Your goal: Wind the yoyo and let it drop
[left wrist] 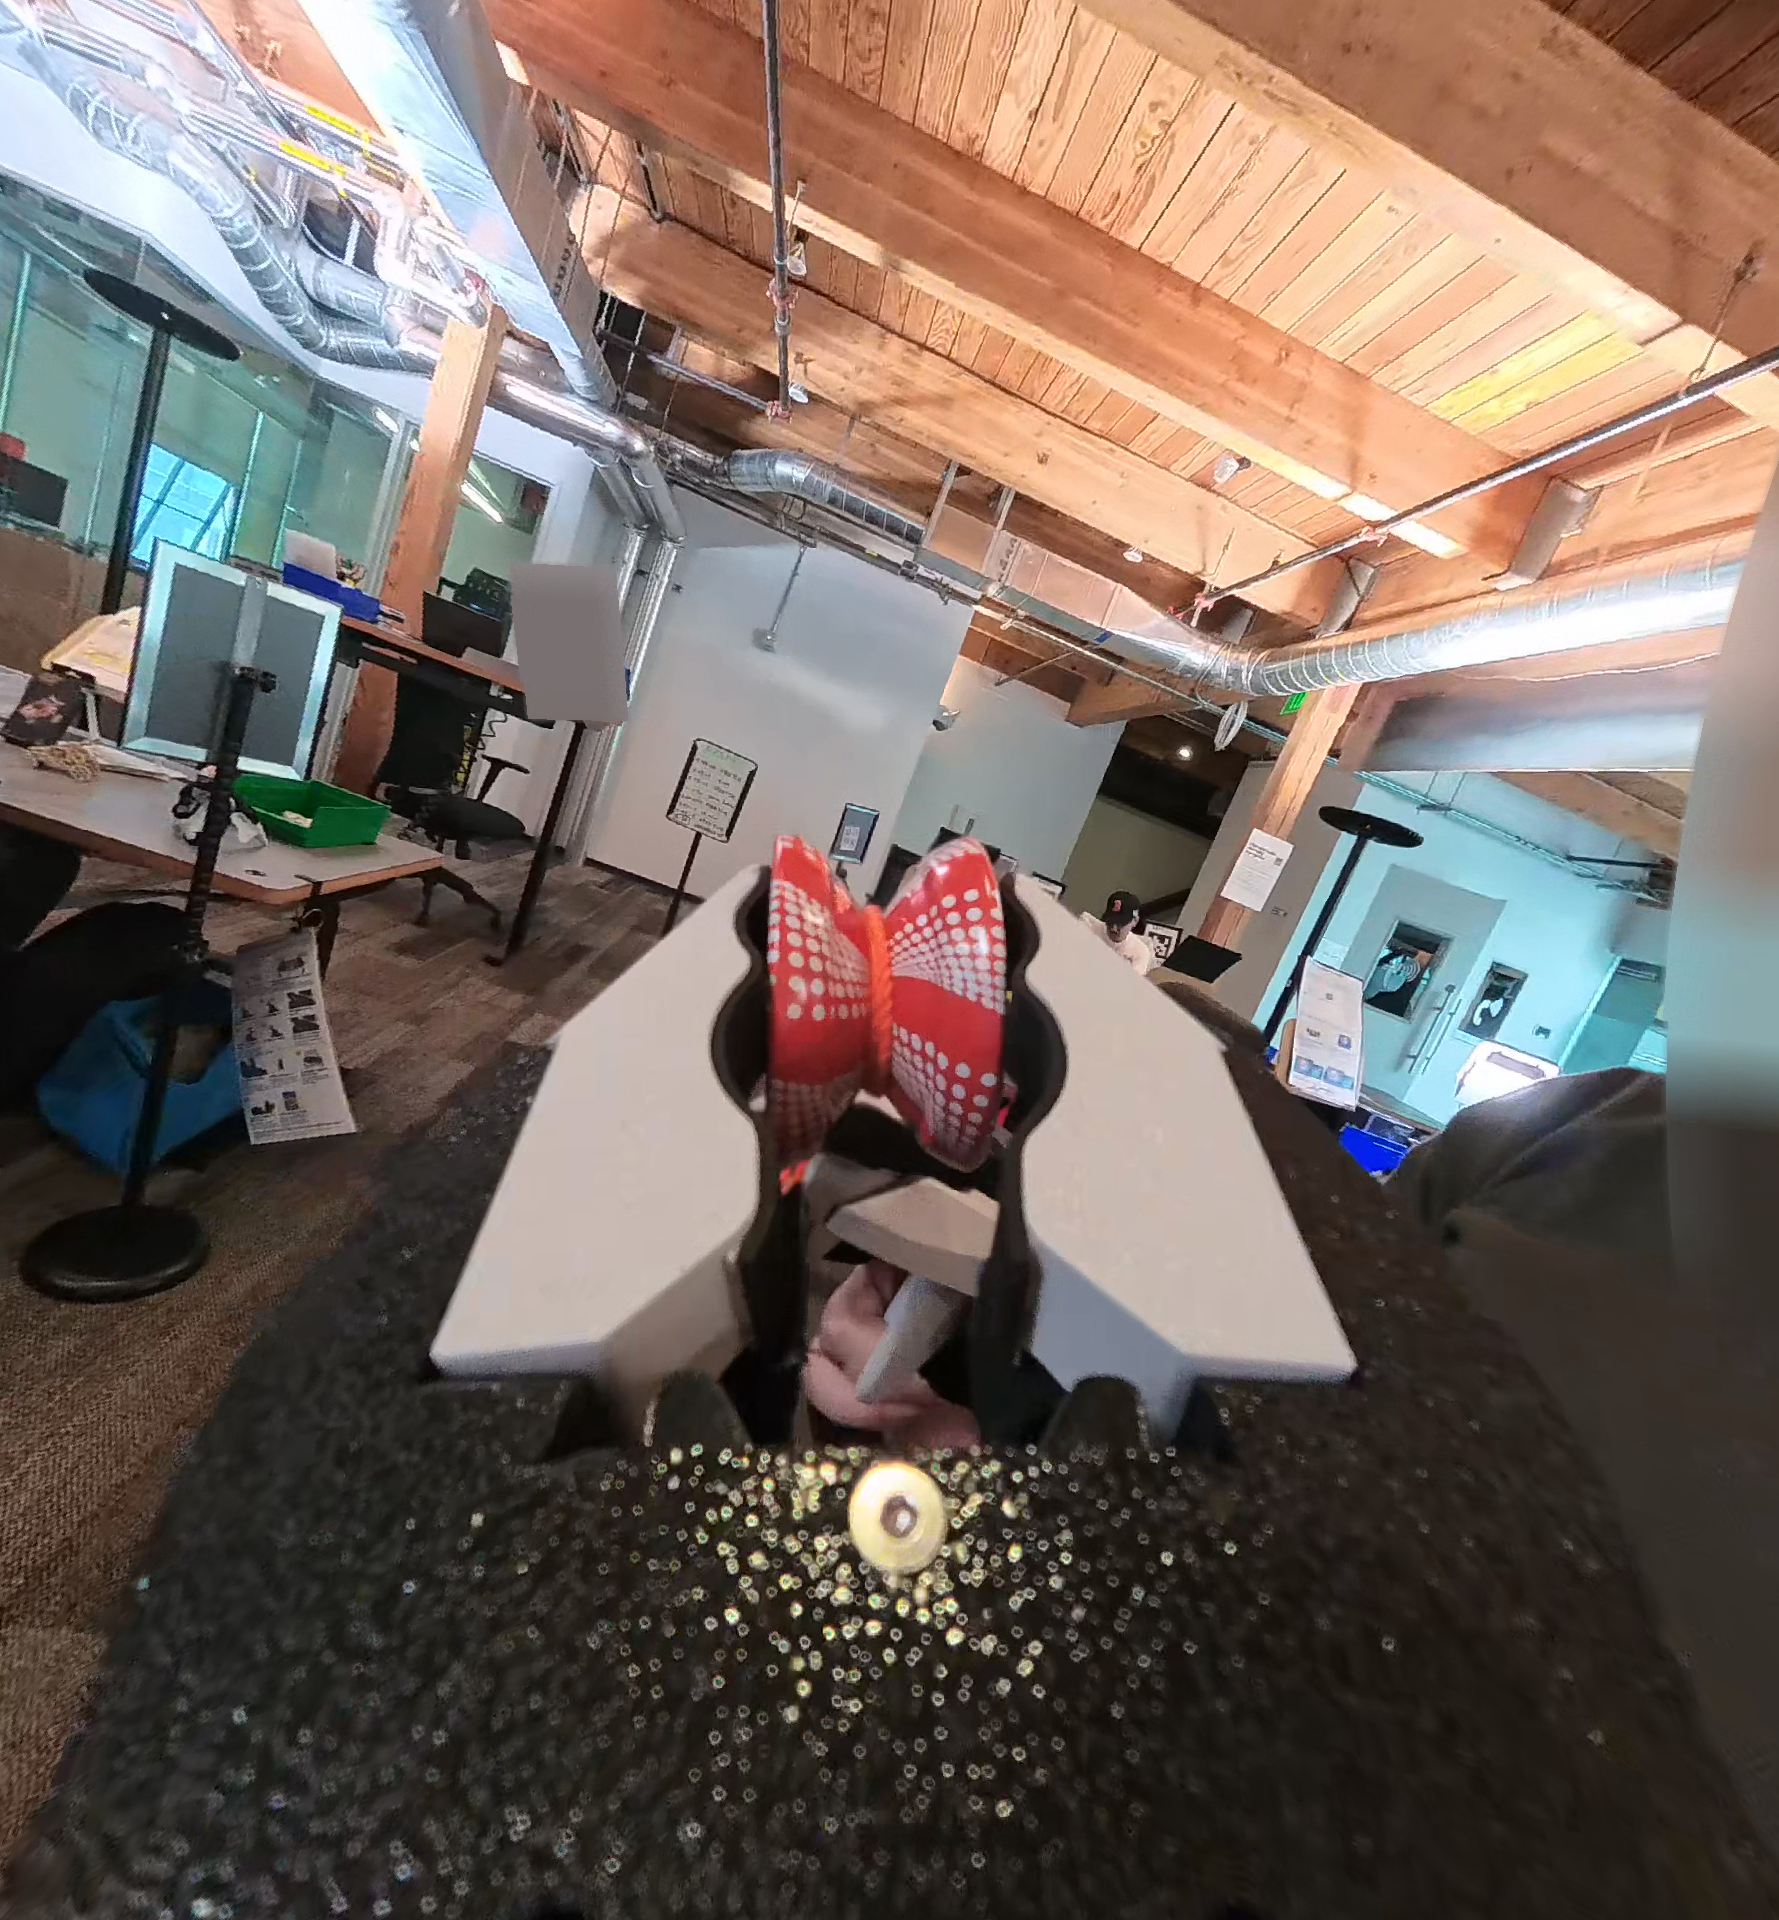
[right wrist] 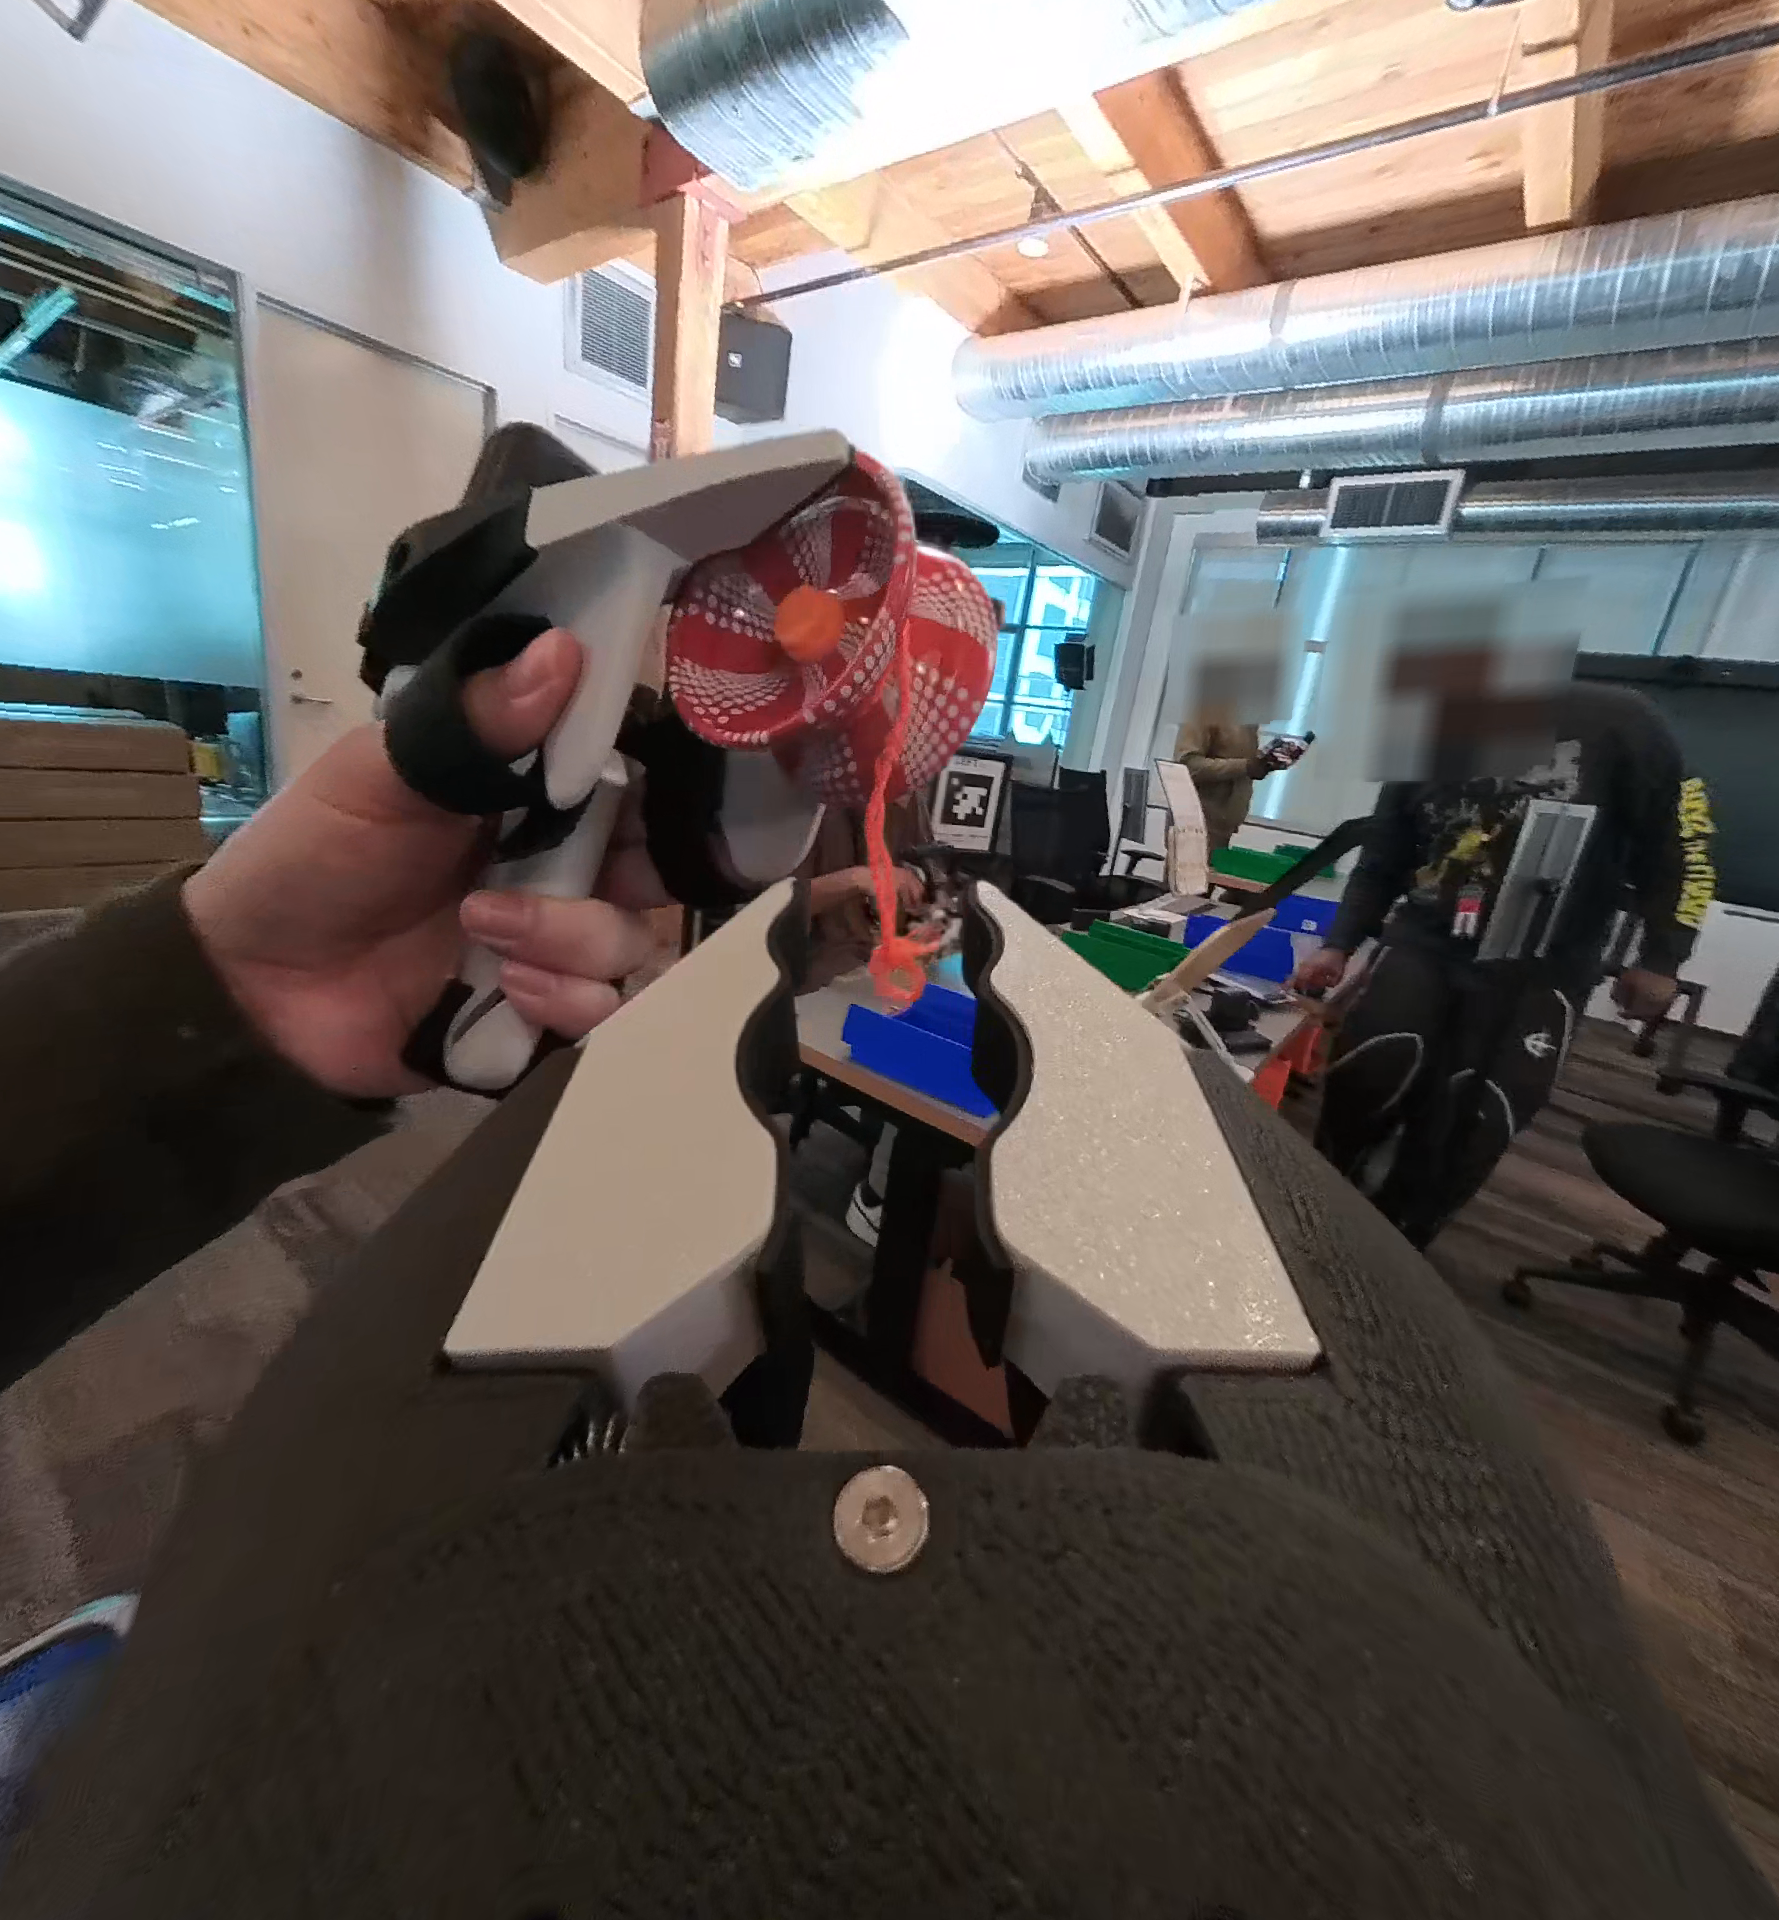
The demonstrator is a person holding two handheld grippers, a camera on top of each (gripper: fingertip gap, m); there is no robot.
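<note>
A red yoyo [left wrist: 885, 997] with white dots is clamped by its two sides between the fingertips of my left gripper [left wrist: 887, 1003], held up in the air. Red string fills its middle groove. In the right wrist view a hand holds the left gripper [right wrist: 843, 665] at upper left with the yoyo [right wrist: 812, 634] in it. A short twisted red string [right wrist: 880, 831] hangs from the groove. Its looped end [right wrist: 900, 971] dangles between the tips of my right gripper [right wrist: 885, 904], whose jaws stand apart and do not pinch it. The right gripper's grey fingers [left wrist: 906, 1221] show under the yoyo.
Two people [right wrist: 1508, 935] stand to the right, near a table [right wrist: 895, 1096] with blue and green bins. A black office chair [right wrist: 1716, 1195] is at far right. In the left wrist view a table [left wrist: 241, 862] with a green bin [left wrist: 313, 810] and a black stand [left wrist: 116, 1257] are to the left. The tips of one gripper are about 6 cm away from the tips of the other.
</note>
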